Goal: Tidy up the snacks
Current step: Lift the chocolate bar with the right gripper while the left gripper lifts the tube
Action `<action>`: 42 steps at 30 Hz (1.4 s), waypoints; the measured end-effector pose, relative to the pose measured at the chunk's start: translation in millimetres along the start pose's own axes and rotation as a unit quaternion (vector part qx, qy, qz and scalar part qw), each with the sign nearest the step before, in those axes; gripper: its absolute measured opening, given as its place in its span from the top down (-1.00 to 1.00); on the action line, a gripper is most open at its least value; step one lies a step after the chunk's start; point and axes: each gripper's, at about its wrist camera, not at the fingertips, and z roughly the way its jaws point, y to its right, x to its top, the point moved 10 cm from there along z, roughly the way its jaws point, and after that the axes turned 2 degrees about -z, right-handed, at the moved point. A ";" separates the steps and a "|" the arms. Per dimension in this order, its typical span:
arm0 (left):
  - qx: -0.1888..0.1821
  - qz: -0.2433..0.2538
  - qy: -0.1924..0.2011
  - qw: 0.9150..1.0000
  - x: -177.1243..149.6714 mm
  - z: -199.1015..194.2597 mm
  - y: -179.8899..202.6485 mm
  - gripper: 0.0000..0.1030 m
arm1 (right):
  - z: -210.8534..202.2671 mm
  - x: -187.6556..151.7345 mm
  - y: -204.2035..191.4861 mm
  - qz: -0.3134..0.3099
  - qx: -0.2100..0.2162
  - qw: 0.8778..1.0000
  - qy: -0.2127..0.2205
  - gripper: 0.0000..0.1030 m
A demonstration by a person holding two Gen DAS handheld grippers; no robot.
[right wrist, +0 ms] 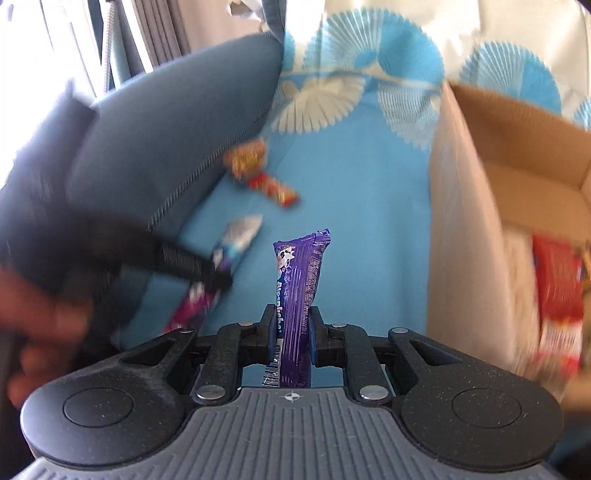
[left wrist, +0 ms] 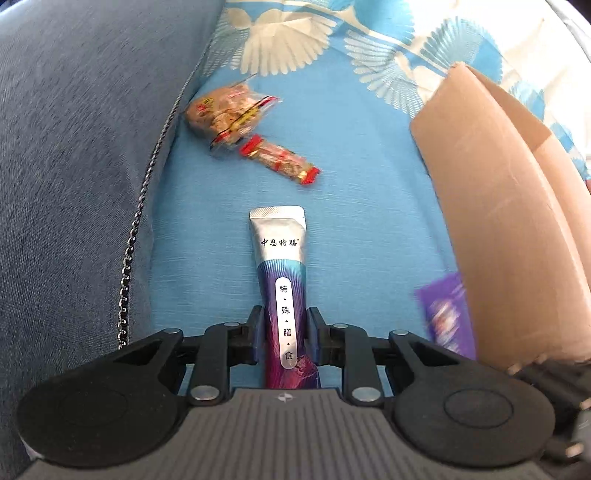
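My left gripper (left wrist: pixel 284 325) is shut on a silver and purple stick sachet (left wrist: pixel 282 258) with Chinese print, held above the blue patterned bedspread (left wrist: pixel 351 192). My right gripper (right wrist: pixel 291 325) is shut on a purple candy bar wrapper (right wrist: pixel 299 280), which stands up between its jaws. The left gripper and its sachet (right wrist: pixel 236 240) show blurred at the left of the right wrist view. The purple wrapper (left wrist: pixel 443 314) shows blurred beside the cardboard box (left wrist: pixel 498 221) in the left wrist view. Two loose snacks lie ahead: a clear pack of brown pieces (left wrist: pixel 225 110) and a red-ended bar (left wrist: pixel 280 162).
A grey-blue cushion (left wrist: pixel 74 166) with a chain trim borders the left side. The open cardboard box (right wrist: pixel 480 221) stands at the right and holds a red snack pack (right wrist: pixel 557 280). Curtains (right wrist: pixel 155 33) hang behind the cushion.
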 end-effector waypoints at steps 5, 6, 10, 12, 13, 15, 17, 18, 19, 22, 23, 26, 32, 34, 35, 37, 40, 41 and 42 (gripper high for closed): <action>-0.004 0.020 -0.010 1.000 -4.3 -2.8 10.2 0.50 | 10.4 -15.8 3.2 0.001 -0.013 1.000 -0.022 0.66; -0.003 0.023 -0.012 1.000 -4.9 -3.1 11.3 0.49 | 11.7 -15.5 2.1 0.003 -0.011 1.000 -0.022 0.65; -0.001 0.025 -0.042 0.999 -8.4 0.9 15.7 0.47 | 22.6 -24.1 1.6 -0.006 -0.016 0.999 -0.034 0.61; 0.004 0.029 -0.054 0.998 -9.6 4.1 17.7 0.46 | 24.2 -21.0 0.8 -0.008 -0.017 0.999 -0.029 0.61; 0.009 0.031 -0.061 0.998 -11.5 5.9 17.6 0.46 | 24.7 -19.7 -0.4 -0.009 -0.016 0.999 -0.029 0.59; 0.013 0.040 -0.069 0.997 -13.5 8.3 19.2 0.42 | 23.9 -23.3 0.7 -0.010 -0.014 0.999 -0.028 0.55; 0.017 0.050 -0.073 0.996 -14.1 10.2 20.3 0.39 | 24.9 -22.7 0.9 -0.010 -0.014 0.999 -0.028 0.55; 0.020 0.055 -0.074 0.996 -14.3 11.4 21.9 0.37 | 24.8 -23.3 1.1 -0.010 -0.014 0.999 -0.028 0.55; 0.023 0.061 -0.075 0.995 -14.5 12.3 23.5 0.34 | 25.0 -23.1 1.3 -0.009 -0.014 0.999 -0.028 0.55; 0.036 0.082 -0.077 0.993 -15.5 13.4 28.1 0.31 | 24.1 -23.2 1.6 -0.008 -0.016 0.999 -0.026 0.55; 0.040 0.088 -0.075 0.992 -15.7 13.9 29.5 0.31 | 24.0 -23.4 1.8 -0.009 -0.016 0.999 -0.026 0.55; 0.046 0.098 -0.072 0.991 -15.5 14.4 32.0 0.31 | 22.0 -24.5 1.7 -0.016 -0.018 0.999 -0.025 0.55; 0.046 0.110 -0.064 0.991 -12.5 13.5 37.8 0.48 | 20.2 -22.3 2.4 -0.021 -0.022 0.999 -0.021 0.64; 0.043 0.107 -0.060 0.992 -12.9 10.0 39.4 0.52 | 17.5 -20.9 3.2 -0.018 -0.022 0.999 -0.017 0.64; 0.040 0.105 -0.056 0.992 -12.2 8.7 39.9 0.53 | 15.6 -20.2 3.1 -0.017 -0.021 1.000 -0.014 0.65; 0.036 0.102 -0.049 0.993 -12.8 2.0 41.5 0.55 | 11.5 -18.2 2.0 -0.018 -0.020 1.000 -0.007 0.66; 0.025 0.099 -0.032 0.994 -10.9 -3.5 43.1 0.55 | 4.2 -15.5 0.9 -0.022 -0.018 1.000 0.004 0.66; 0.024 0.099 -0.027 0.994 -10.0 -4.2 44.0 0.55 | 2.3 -14.3 0.5 -0.022 -0.018 1.000 0.007 0.66; 0.022 0.099 -0.022 0.995 -9.7 -6.2 44.7 0.55 | 0.1 -13.3 0.5 -0.022 -0.018 1.000 0.008 0.66</action>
